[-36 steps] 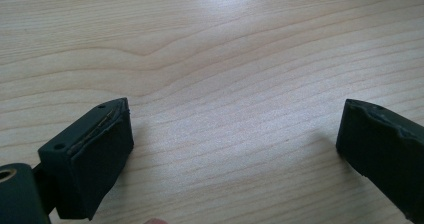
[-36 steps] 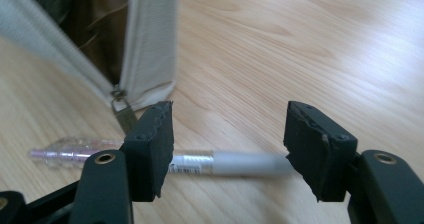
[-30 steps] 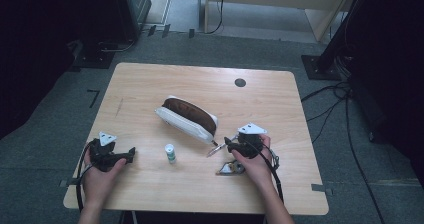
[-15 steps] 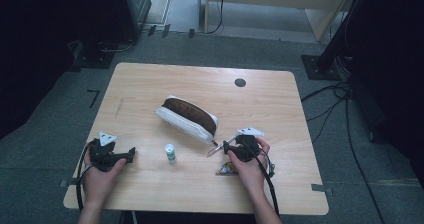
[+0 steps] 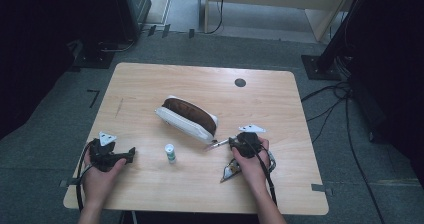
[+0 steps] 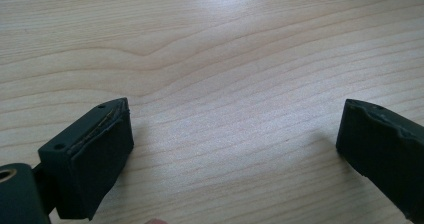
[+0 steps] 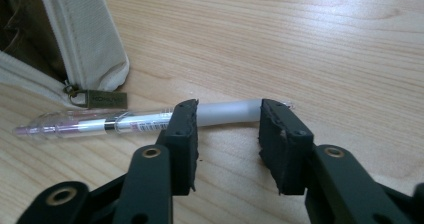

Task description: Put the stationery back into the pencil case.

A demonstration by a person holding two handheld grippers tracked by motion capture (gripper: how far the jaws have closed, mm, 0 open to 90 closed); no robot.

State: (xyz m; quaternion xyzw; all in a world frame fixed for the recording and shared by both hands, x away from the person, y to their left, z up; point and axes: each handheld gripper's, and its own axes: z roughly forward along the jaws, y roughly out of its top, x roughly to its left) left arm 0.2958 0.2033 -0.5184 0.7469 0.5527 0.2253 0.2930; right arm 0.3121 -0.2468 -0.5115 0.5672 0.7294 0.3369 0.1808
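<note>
1. Jaws of the right gripper [image 7: 227, 134] stand astride a clear-barrelled pen [image 7: 150, 120]. They have just been closing. The pen's white rubber grip section lies crosswise in the gap between them. Whether the pads already press on it I cannot tell, since the jaws sit at the two ends of that section, not on its sides.
2. Pen tip and the far jaw nearly meet at the right of the right gripper view; the barrel runs left, flat on the wooden table [image 7: 310, 44].
3. Just beyond the pen's barrel lies a brass zip pull [image 7: 100, 99], hanging from the corner of a cream pencil case [image 7: 85, 39]. The pull is near the pen, not touching it as far as I can see.
4. From the high view the pencil case [image 5: 186, 119] lies on its side mid-table, unzipped, its brown lining showing; what it holds cannot be made out.
5. Under the person's right hand [image 5: 250, 156], toward the near edge, a shiny pointed metal object [image 5: 231, 171] pokes out; I cannot tell what it is.
6. Between the two hands a small white tube with a green label [image 5: 170, 153] stands upright, apart from everything.
7. Left gripper [image 6: 235, 149], held low over bare wood near the table's left corner, has its jaws wide apart with nothing between them.
</note>
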